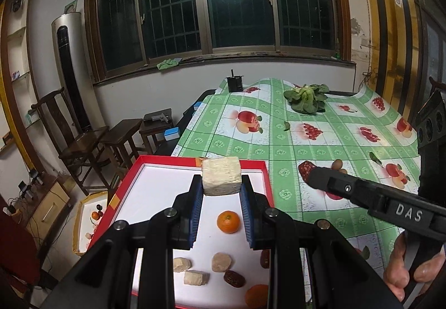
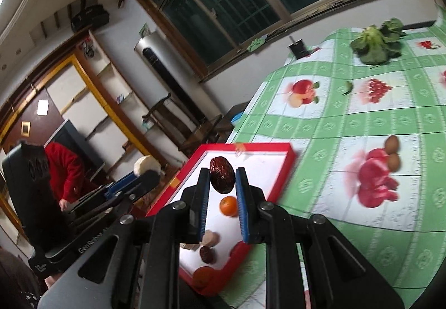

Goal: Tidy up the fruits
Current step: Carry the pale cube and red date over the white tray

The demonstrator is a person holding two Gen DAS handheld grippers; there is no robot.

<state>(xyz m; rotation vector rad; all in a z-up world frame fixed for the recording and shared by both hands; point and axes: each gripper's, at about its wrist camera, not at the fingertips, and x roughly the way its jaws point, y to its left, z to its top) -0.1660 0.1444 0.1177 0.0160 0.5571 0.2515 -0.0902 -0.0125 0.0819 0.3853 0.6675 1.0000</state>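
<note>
My left gripper [image 1: 221, 187] is shut on a pale beige block [image 1: 221, 179] and holds it above the red-rimmed white tray [image 1: 156, 169]. My right gripper [image 2: 222, 179] is shut on a dark red date [image 2: 221, 178] above the same tray [image 2: 278, 169]. In the tray lie a mandarin [image 1: 228, 222], several pale chunks [image 1: 221, 262], a date [image 1: 234, 278] and another mandarin [image 1: 256, 295]. The right gripper's body [image 1: 390, 203] shows in the left wrist view. Two brown longans [image 2: 392, 152] lie on the tablecloth.
The table has a green fruit-print cloth [image 1: 320, 125]. A leafy green vegetable [image 1: 305, 98] and a black holder [image 1: 234, 83] sit at the far end. Chairs and stools [image 1: 92, 139] stand left of the table. A yellow box [image 1: 89, 219] sits on the floor.
</note>
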